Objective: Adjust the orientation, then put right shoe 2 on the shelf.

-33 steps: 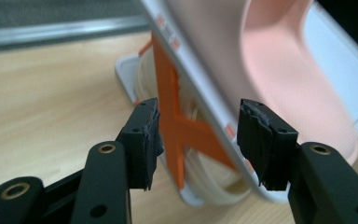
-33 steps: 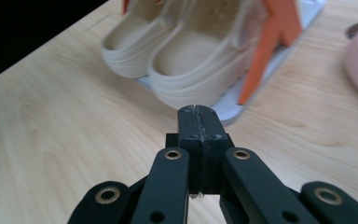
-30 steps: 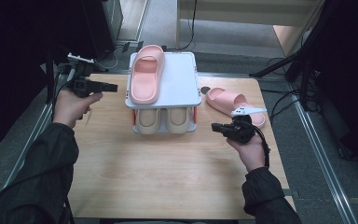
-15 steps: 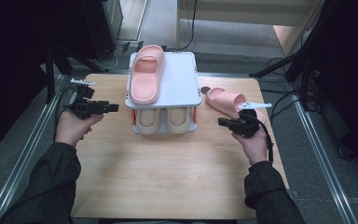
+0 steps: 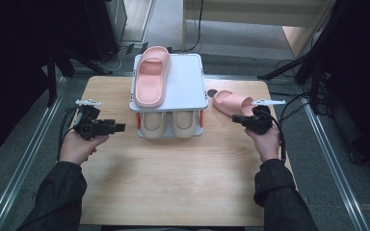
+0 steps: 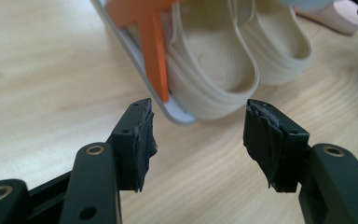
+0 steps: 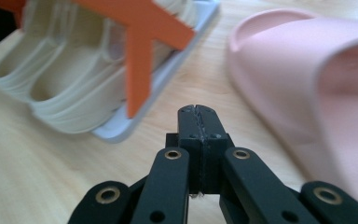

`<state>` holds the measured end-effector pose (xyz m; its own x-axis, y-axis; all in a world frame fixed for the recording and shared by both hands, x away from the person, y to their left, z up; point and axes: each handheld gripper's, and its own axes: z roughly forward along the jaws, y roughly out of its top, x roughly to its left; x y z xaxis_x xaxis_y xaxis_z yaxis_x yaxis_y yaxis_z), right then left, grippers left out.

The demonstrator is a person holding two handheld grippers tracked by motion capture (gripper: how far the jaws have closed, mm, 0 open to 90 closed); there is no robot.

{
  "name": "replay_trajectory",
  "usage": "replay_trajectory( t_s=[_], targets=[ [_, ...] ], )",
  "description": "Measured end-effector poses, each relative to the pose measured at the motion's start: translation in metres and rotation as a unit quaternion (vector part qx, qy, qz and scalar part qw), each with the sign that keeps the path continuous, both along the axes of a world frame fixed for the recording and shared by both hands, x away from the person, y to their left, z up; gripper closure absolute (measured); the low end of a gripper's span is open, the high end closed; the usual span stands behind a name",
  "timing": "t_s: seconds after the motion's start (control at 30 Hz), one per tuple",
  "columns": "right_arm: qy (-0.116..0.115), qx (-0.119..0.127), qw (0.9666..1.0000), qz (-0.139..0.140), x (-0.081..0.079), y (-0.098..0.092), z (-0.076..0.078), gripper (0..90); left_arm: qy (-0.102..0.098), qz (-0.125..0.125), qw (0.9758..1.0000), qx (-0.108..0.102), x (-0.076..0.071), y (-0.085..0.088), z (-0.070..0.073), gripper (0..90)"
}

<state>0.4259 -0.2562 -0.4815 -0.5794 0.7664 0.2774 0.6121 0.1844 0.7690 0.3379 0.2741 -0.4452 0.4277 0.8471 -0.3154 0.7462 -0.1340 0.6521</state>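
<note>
High view. A light wooden bench (image 5: 173, 183) carries a small two-tier shoe rack (image 5: 192, 91) with a white top shelf and orange side struts, set at the middle of the far edge. On the top shelf lies one pink rubber slide sandal (image 5: 150, 79), along the shelf's left side with its toe toward the far edge. In the lower tier a pair of beige slide sandals (image 5: 169, 124) sits side by side, ends facing the near edge. A second pink slide sandal (image 5: 233, 102) lies on the bench just beside the rack, toward the far right corner. The left gripper (image 5: 120, 127) is held near the left edge, pointing at the rack's lower tier and apart from it. The right gripper (image 5: 235, 118) is held near the right edge, just at the near side of the second pink sandal; whether it touches cannot be told here.

Left gripper view. The jaws stand wide apart, having just been opening, with nothing between them; beyond them are an orange strut (image 6: 154, 51) and the beige pair (image 6: 223, 60) in the lower tier.

Right gripper view. The jaws are pressed fully together, gripping nothing. The second pink sandal (image 7: 307, 79) lies close alongside, the rack's strut (image 7: 140, 56) and the beige pair (image 7: 60, 70) beyond.
</note>
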Motion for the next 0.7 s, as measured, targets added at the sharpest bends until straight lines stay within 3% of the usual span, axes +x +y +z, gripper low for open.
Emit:
replay_trajectory(
  t_s=[0.23, 0.37, 0.47, 0.6, 0.7],
  targets=[
    [0.007, -0.001, 0.9995, -0.031, 0.015, -0.022, -0.006, 90.0, -0.017, 0.006, 0.9998, -0.007, -0.013, -0.003, -0.012, 42.9],
    [-0.001, 0.010, 0.9987, -0.049, 0.022, -0.032, -0.008, 90.0, -0.013, 0.002, 0.9999, -0.001, -0.021, -0.007, -0.020, 43.3],
    [0.005, 0.000, 0.9984, -0.057, 0.028, -0.036, -0.010, 90.0, -0.018, 0.002, 0.9998, 0.001, -0.025, -0.008, -0.020, 43.3],
    [0.002, -0.004, 0.9975, -0.070, 0.034, -0.042, -0.012, 90.0, -0.040, 0.011, 0.9991, -0.003, -0.032, -0.005, -0.016, 43.8],
    [-0.001, -0.017, 0.9969, -0.077, 0.039, -0.046, -0.012, 90.0, -0.028, 0.011, 0.9995, -0.005, -0.037, 0.000, -0.017, 43.8]
  ],
)
